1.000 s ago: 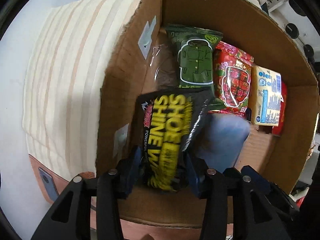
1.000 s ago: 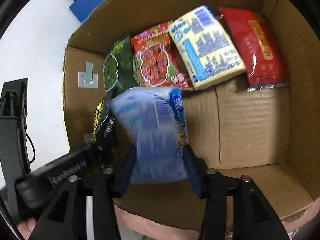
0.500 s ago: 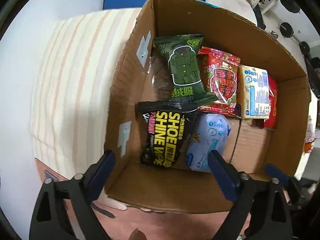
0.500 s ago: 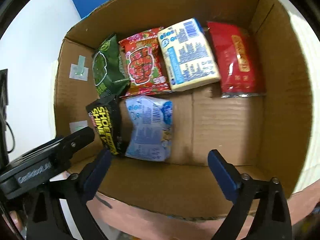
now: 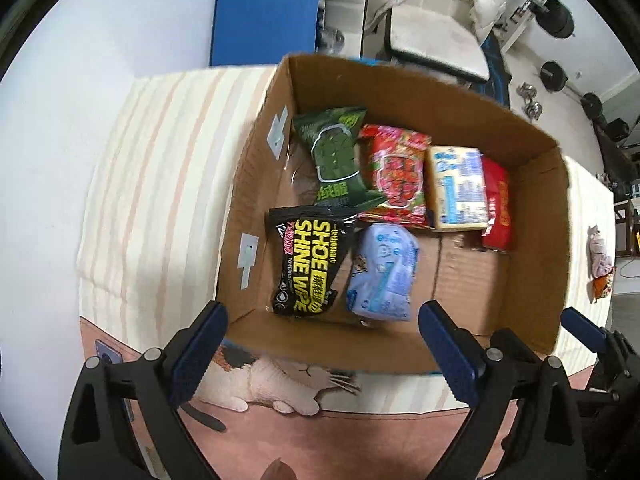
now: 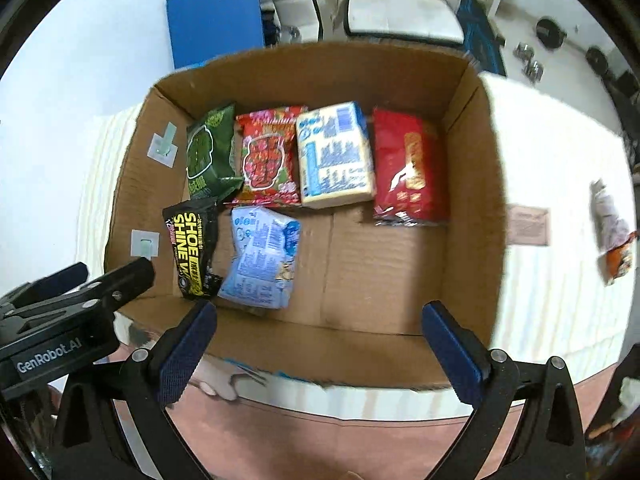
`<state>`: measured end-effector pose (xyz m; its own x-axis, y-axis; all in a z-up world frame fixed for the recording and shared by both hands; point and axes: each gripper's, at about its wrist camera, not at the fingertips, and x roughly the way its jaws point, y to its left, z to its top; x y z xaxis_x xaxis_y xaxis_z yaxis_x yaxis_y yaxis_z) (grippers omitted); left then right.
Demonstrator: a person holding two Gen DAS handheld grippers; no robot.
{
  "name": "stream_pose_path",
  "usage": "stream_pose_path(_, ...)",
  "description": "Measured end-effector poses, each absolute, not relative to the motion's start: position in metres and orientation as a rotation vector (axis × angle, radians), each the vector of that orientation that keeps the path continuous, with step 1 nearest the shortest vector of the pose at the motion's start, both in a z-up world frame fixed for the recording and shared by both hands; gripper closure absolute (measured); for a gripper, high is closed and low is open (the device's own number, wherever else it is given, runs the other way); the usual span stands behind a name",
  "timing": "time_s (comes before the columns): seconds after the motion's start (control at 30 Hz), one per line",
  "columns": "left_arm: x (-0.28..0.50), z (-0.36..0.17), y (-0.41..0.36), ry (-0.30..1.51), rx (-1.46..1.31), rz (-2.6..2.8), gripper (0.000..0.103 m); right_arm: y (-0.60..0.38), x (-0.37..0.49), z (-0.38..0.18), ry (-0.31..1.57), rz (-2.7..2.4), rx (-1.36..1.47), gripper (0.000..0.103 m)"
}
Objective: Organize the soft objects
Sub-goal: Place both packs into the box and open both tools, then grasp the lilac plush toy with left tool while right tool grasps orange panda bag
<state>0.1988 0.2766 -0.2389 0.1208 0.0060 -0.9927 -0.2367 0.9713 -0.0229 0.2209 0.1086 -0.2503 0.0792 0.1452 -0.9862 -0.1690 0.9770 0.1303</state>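
With six packs already in the cardboard box (image 6: 472, 184), both grippers, left (image 5: 322, 346) and right (image 6: 318, 342), hover empty, fingers spread; two more packs (image 6: 612, 232) lie right of the box, unpacked.

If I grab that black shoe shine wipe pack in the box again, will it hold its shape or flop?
The black shoe shine wipe pack will probably flop: it lies bent and creased against the cardboard box floor. Its glossy film may slip between the jaws. It looks thin and likely light, so a push should slide it into the pale blue pack.
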Motion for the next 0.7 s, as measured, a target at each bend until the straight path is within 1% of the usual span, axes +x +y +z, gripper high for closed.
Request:
stream_pose_path(0.1, 0.186, -0.218, 0.267, 1.397, -0.202, 0.174, 0.005, 0.096, 0.210, -0.232, 1.432, 0.249, -0.027, 0.000)
stream_pose_path(0.23, 0.176, -0.187, 0.241, 1.332, -0.195, 0.147, 0.005, 0.070, 0.197, -0.210, 1.404, 0.285, 0.032, 0.000)
stream_pose_path(0.43, 0.188, -0.148, 0.168, 1.255, -0.104, 0.066, 0.005, 0.000, 0.189, -0.171, 1.354, 0.290, 0.158, 0.000)
stream_pose_path(0.57, 0.210, -0.151, 0.103, 1.265, -0.018, 0.004, 0.005, -0.076, 0.194, -0.157, 1.341, 0.202, 0.195, 0.000)
stream_pose_path(0.7, 0.242, -0.178, 0.030, 1.360, -0.020, -0.109, 0.005, -0.164, 0.206, -0.159, 1.333, 0.045, 0.250, 0.000)
